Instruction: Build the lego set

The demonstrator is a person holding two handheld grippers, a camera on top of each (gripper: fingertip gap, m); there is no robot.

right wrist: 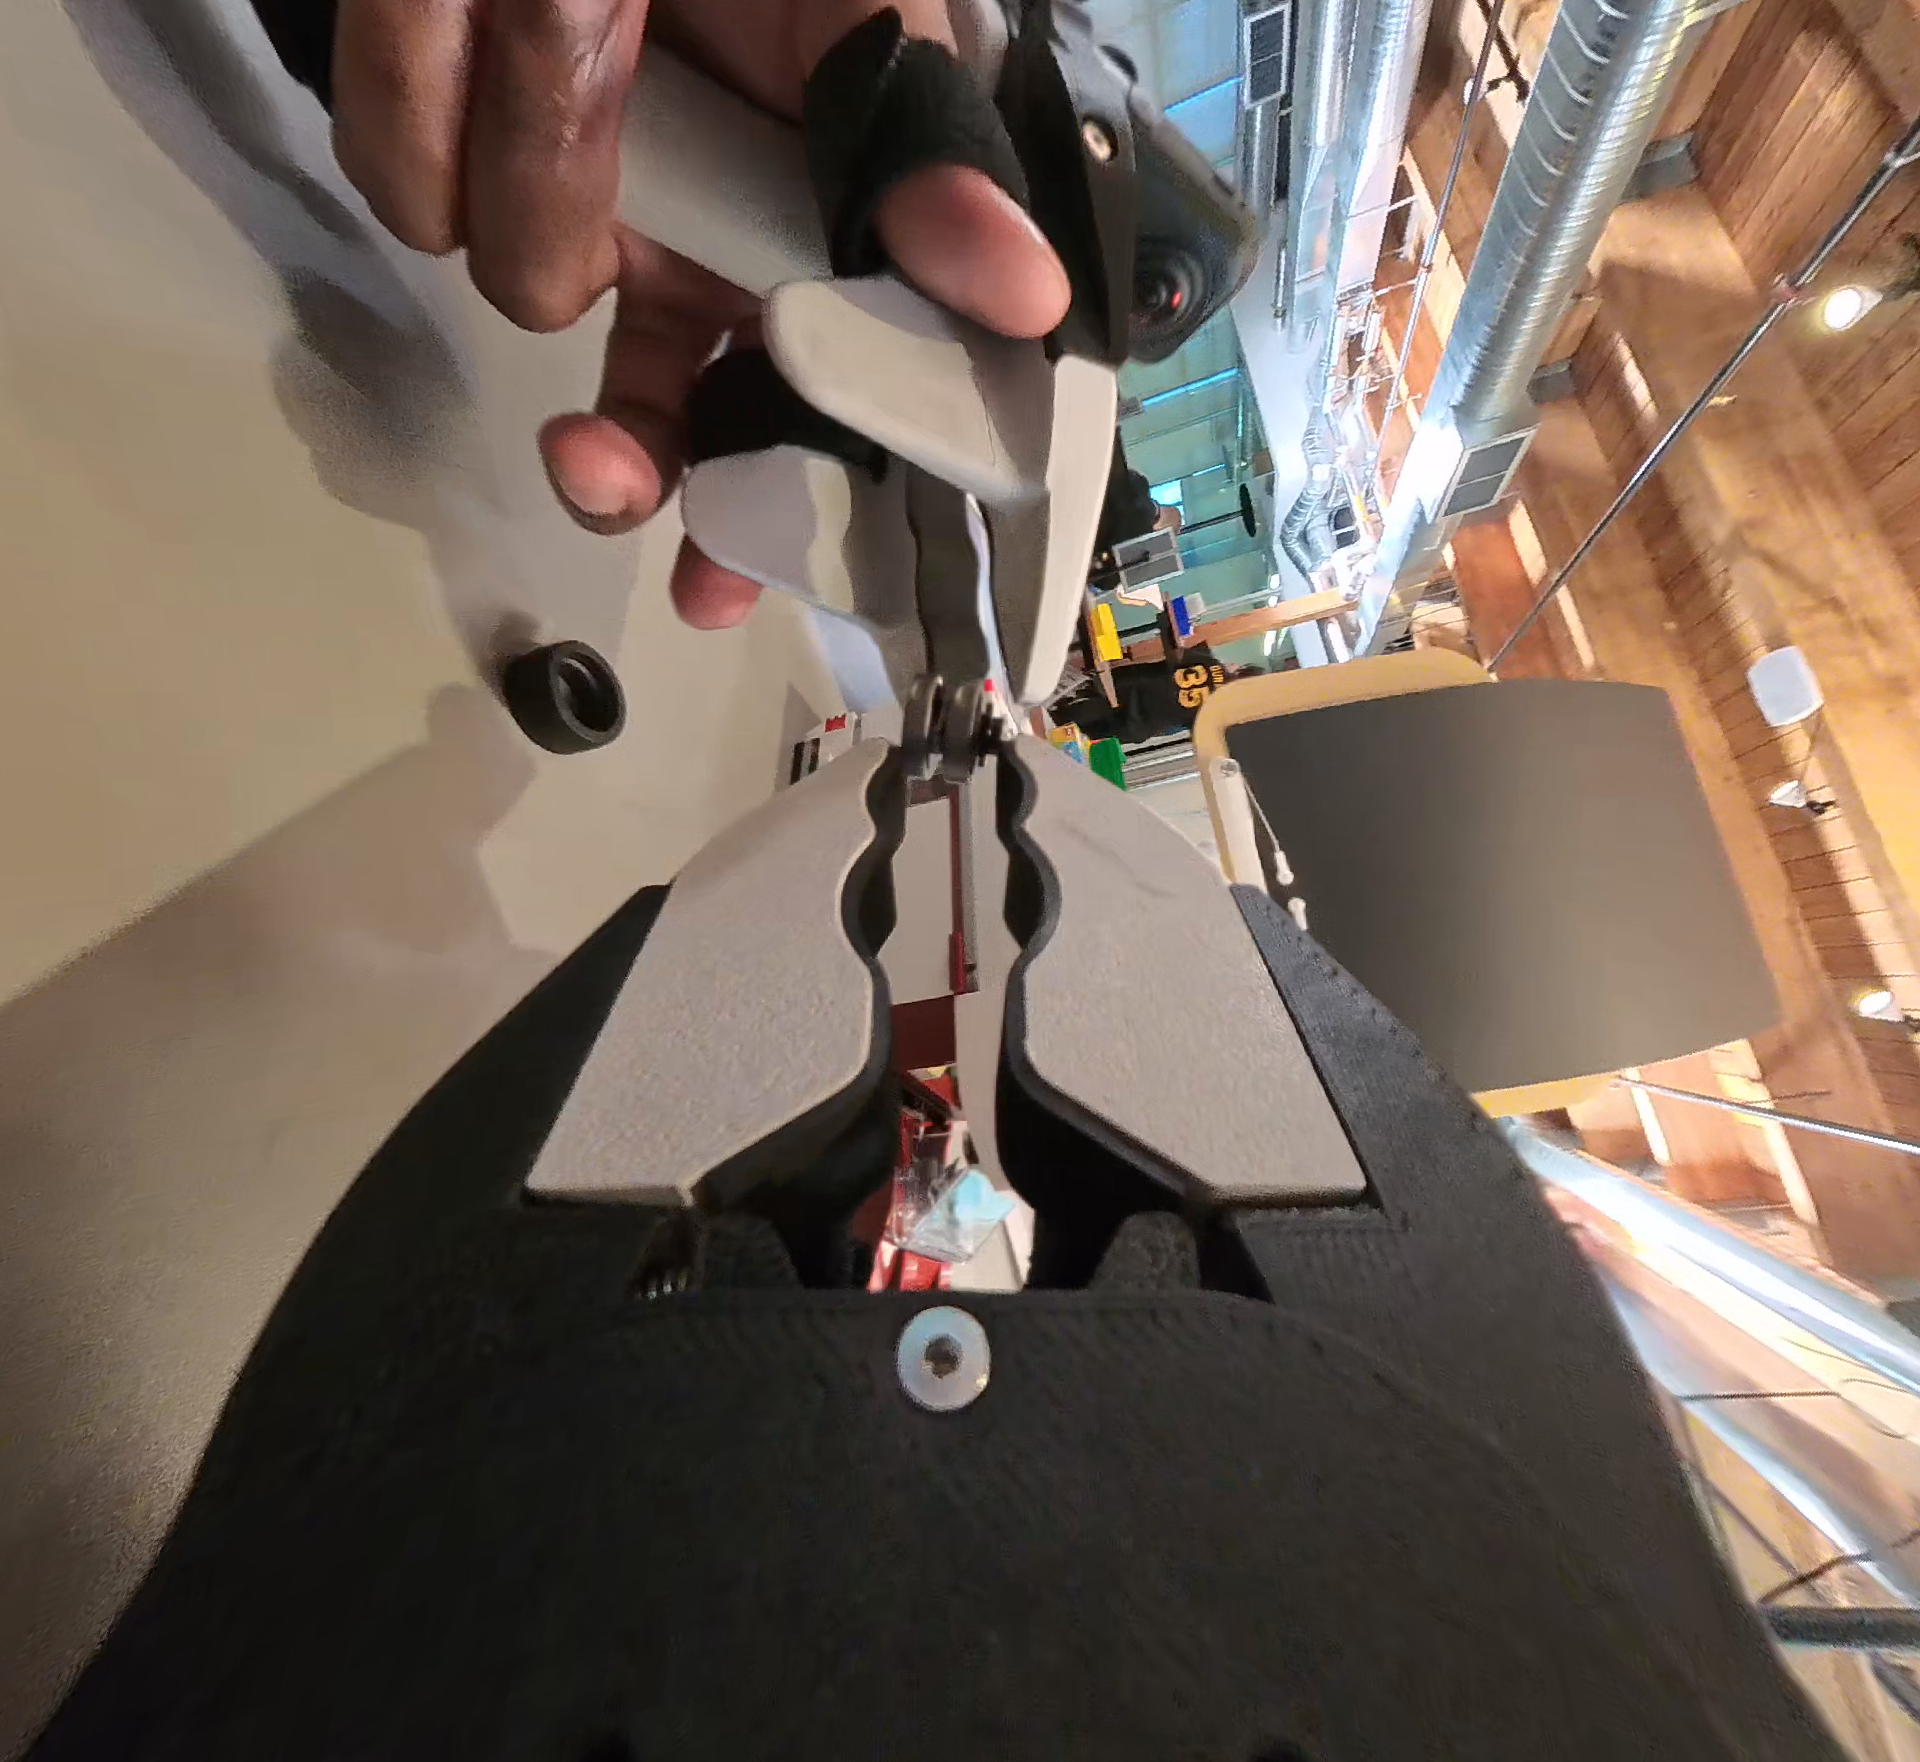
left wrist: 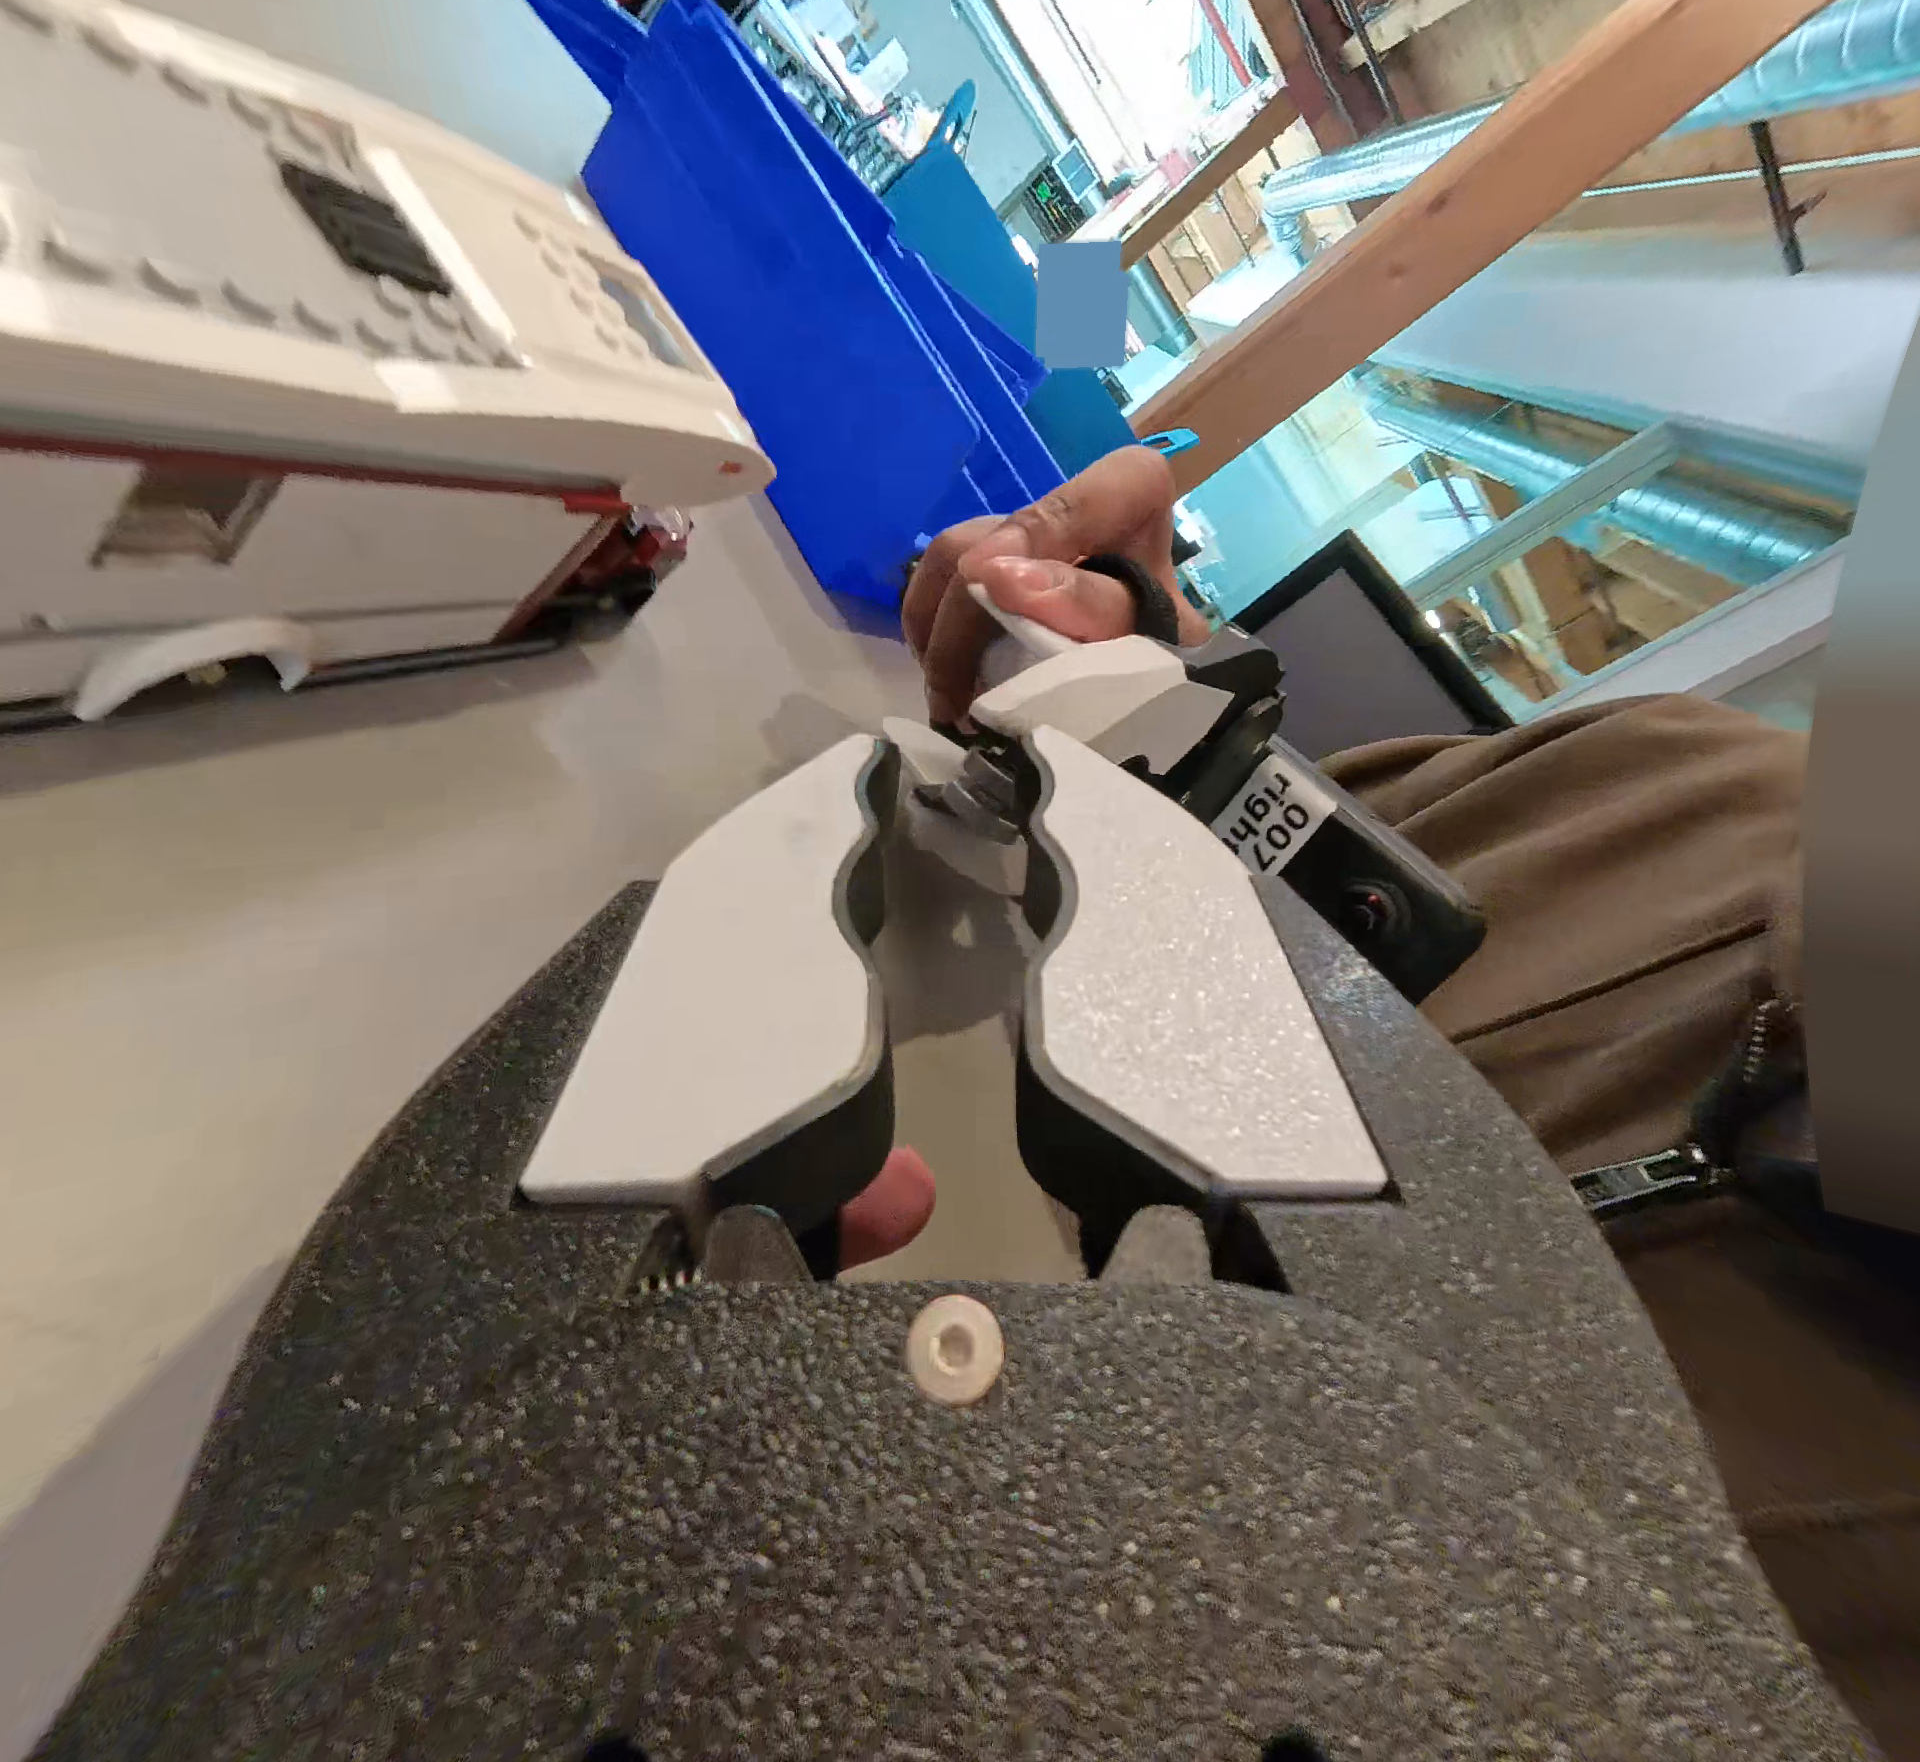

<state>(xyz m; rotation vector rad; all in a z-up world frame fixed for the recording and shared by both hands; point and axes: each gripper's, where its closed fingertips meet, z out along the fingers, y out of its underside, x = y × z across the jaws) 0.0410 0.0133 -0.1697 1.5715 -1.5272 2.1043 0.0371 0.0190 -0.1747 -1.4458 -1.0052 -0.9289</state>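
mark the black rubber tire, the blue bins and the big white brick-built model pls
black rubber tire [right wrist: 564, 697]: right wrist view, on its outer tread.
blue bins [left wrist: 831, 341]: left wrist view, on the nearest bin's side wall.
white brick-built model [left wrist: 312, 278]: left wrist view, on its studded top.

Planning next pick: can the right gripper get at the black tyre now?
Probably not yet: the right gripper is shut on a grey part, with the left gripper at its tip. The tyre lies bare on the table, nothing over it.

Two tongs: left tongs [left wrist: 961, 777], right tongs [right wrist: 945, 767]. One small grey wheeled part [right wrist: 948, 725] between them. One black tyre [right wrist: 566, 697] on bench [right wrist: 208, 569]. One white brick model [left wrist: 312, 341]. Several stacked blue bins [left wrist: 810, 278], number unclear.
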